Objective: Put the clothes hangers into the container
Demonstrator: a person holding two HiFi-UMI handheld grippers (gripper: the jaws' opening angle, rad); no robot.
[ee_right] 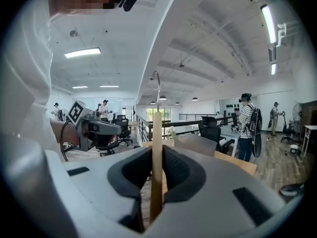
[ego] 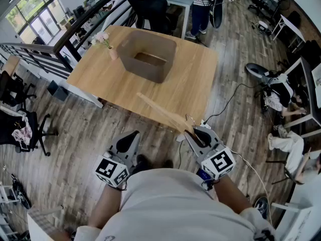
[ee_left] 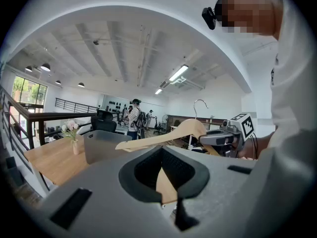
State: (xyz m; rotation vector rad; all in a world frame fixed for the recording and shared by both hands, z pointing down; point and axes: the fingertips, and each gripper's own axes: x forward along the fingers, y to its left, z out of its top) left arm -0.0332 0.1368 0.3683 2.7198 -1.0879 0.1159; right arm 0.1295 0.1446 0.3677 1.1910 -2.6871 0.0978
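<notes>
the right gripper [ego: 193, 133] has its jaws partly closed on a wooden clothes hanger [ego: 160, 112]. in the right gripper view the flat of the wood stands on edge between the two dark pads, with the wire hook rising above it. the hanger hangs in the air over the near edge of the wooden table [ego: 193, 79], close to the near right corner. its long arm reaches out above the tabletop toward the grey container [ego: 145, 73] and stops well short of it.

the container sits open and upright toward the far side of the table. a small vase of flowers [ego: 111, 49] stands just beside it, near the left edge.

the left gripper [ego: 131, 137] hovers off the table's near edge, level with the right one. its jaws seem to stand a little apart with nothing between them, though the gap is hard to judge.
</notes>
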